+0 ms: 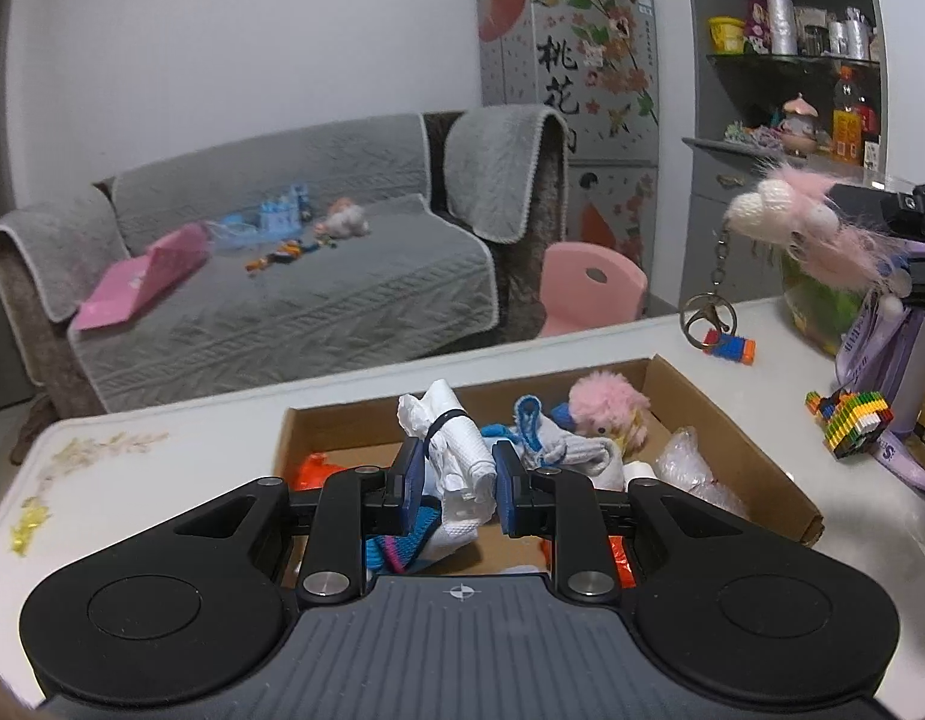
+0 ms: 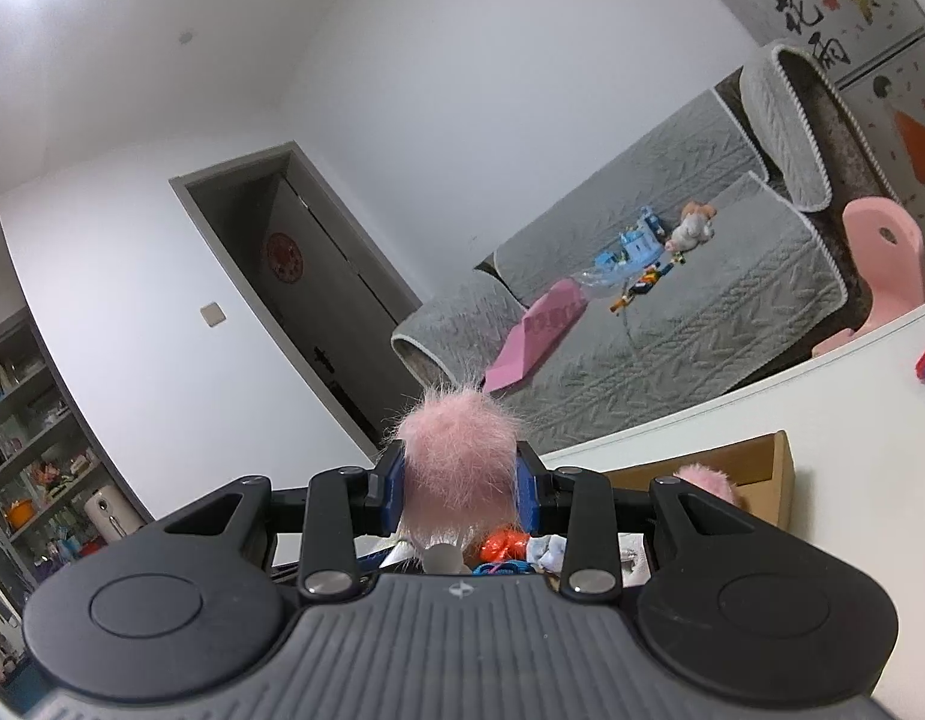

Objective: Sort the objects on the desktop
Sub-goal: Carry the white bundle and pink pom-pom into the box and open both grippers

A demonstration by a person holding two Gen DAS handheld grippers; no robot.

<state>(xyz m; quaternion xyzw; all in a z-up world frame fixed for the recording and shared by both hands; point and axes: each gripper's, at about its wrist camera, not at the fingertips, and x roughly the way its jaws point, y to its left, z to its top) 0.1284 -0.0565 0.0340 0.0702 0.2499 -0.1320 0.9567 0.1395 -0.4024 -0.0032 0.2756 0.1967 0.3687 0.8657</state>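
My left gripper (image 1: 458, 462) is shut on a rolled white cloth (image 1: 456, 450) tied with a black band, held just above an open cardboard box (image 1: 732, 420). The box holds a pink plush toy (image 1: 609, 408), a blue-and-white sock (image 1: 540, 438), orange pieces and a clear plastic bag. My right gripper (image 2: 459, 468) is shut on a pink fluffy keychain (image 2: 456, 450). In the left wrist view that keychain (image 1: 822, 228), with white pompoms and a dangling metal ring (image 1: 708, 312), hangs high at the right above the table. A corner of the box (image 2: 762, 468) shows below my right gripper.
On the white table (image 1: 192, 450) lie a small blue-and-orange block toy (image 1: 729, 349), a multicoloured block figure (image 1: 855, 420) and a purple lanyard and bag (image 1: 882, 348) at the right. Beyond the table stand a pink chair (image 1: 588, 288), a grey sofa (image 1: 282, 276), a fridge and shelves.
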